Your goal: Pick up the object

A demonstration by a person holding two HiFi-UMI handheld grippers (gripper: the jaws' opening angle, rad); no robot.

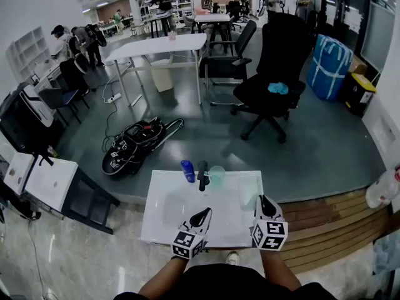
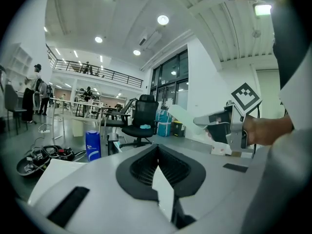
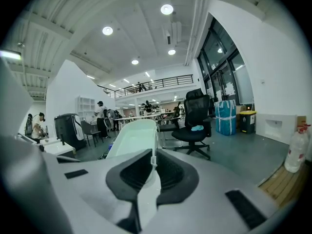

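**Right gripper clamped on a pale green tray; left gripper closed on nothing**

The right gripper [image 1: 263, 200] sits over the right side of the white surface [image 1: 164, 220]. In the right gripper view its jaws are clenched on the thin rim of a translucent pale green tray [image 3: 130, 139], which stretches away from the jaws. In the left gripper view the tray [image 2: 181, 113] sticks out from the right gripper [image 2: 212, 126] at a tilt, above the surface.

The left gripper [image 1: 205, 214] hovers near the middle of the surface. Its jaws are pressed together with nothing between them.

Along the far edge of the surface stand a blue bottle [image 1: 187, 170], a dark upright object [image 1: 202, 175] and a clear cup [image 1: 217, 175], close together. A black office chair [image 1: 275, 83] stands on the floor beyond.
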